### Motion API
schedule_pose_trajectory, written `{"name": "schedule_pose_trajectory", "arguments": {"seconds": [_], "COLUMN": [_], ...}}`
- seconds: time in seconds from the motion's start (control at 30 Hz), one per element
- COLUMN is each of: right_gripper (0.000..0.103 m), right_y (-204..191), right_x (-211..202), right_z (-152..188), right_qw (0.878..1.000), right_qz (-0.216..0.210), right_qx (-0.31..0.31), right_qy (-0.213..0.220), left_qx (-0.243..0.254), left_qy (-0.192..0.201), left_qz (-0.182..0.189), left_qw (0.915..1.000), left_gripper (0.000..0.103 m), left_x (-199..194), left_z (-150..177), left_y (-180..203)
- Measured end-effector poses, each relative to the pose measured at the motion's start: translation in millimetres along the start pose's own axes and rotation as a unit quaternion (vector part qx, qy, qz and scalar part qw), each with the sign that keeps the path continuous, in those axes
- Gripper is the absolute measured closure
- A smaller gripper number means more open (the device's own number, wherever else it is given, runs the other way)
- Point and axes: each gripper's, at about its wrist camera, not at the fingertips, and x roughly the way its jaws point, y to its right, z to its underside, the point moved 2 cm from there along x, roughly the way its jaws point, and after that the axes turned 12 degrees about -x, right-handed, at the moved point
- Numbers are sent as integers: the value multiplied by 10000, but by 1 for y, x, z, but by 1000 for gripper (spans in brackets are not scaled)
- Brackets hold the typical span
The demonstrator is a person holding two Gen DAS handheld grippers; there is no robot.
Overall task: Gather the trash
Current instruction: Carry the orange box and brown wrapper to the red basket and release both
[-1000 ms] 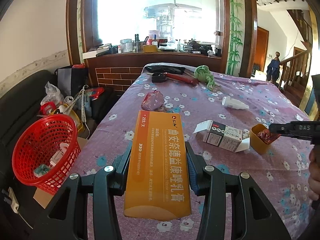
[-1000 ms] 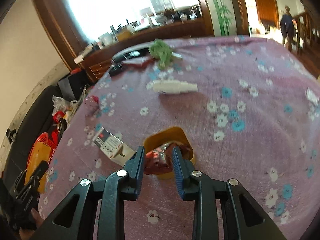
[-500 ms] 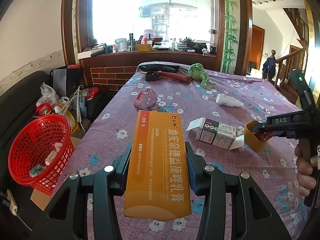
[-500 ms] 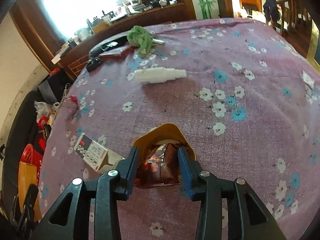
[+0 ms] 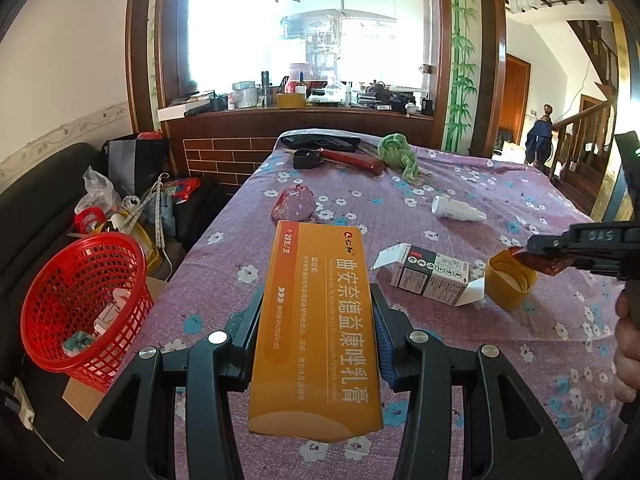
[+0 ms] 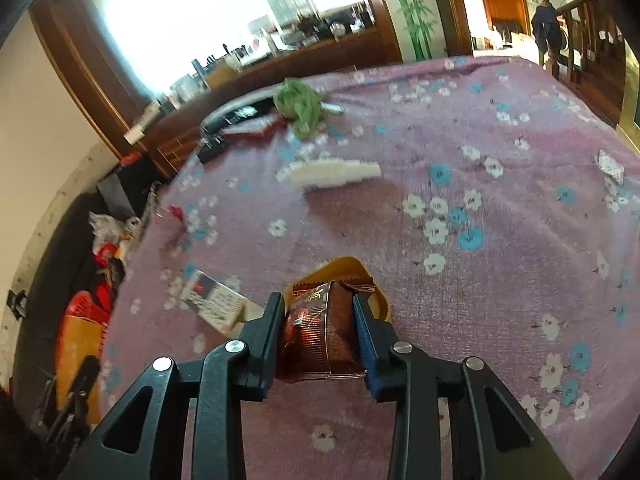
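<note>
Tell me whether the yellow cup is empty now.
Apparently empty: the left view shows only pale bottom inside the yellow cup; the right gripper holds the brown wrapper above it.

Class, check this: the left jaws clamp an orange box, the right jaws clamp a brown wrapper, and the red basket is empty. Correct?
Not quite. The red basket already holds a few scraps, as the left wrist view shows. The orange box and brown wrapper are clamped as stated.

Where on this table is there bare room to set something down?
The floral cloth lies bare right of the yellow cap, out to the far right edge. Another free strip runs between the pink wrapper and white bottle. It is crowded around the white carton and the far end near the green cloth.
</note>
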Motion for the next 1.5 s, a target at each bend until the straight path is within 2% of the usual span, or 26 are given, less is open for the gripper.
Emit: {"name": "schedule_pose_trajectory", "arguments": {"seconds": [0.27, 0.47, 0.63, 0.83, 1.0, 1.2, 1.27, 1.3, 1.5], "right_gripper": [66, 66, 66, 66, 66, 65, 63, 62, 62], "right_y": [-40, -95, -154, -232, -294, -357, -370, -377, -362], "right_x": [-16, -13, 2, 22, 47, 91, 102, 109, 104], "right_z": [0, -2, -6, -15, -21, -25, -28, -29, -35], "right_qw": [9983, 9937, 9862, 9729, 9626, 9532, 9520, 9513, 9525], "right_qz": [-522, -962, -1385, -1904, -2253, -2527, -2559, -2588, -2608], "right_qx": [-197, -560, -906, -1311, -1491, -1571, -1583, -1575, -1511], "right_qy": [150, 146, 51, -69, -230, -526, -555, -566, -446], "left_qx": [-160, -376, -727, -1130, -1334, -1440, -1548, -1606, -1590], "left_qy": [26, 107, 190, 260, 65, -118, -147, -124, 149], "left_qz": [-33, -169, -359, -895, -1240, -1437, -1402, -1409, -1506], "left_qw": [9999, 9991, 9965, 9892, 9833, 9790, 9778, 9768, 9756], "left_gripper": [58, 58, 58, 58, 58, 58, 43, 29, 27], "left_x": [-11, -20, -30, -31, -17, 0, 1, 0, -16], "left_z": [-7, -18, -32, -48, -50, -53, -52, -52, -49], "left_y": [-13, -40, -85, -161, -217, -257, -265, -267, -265]}}
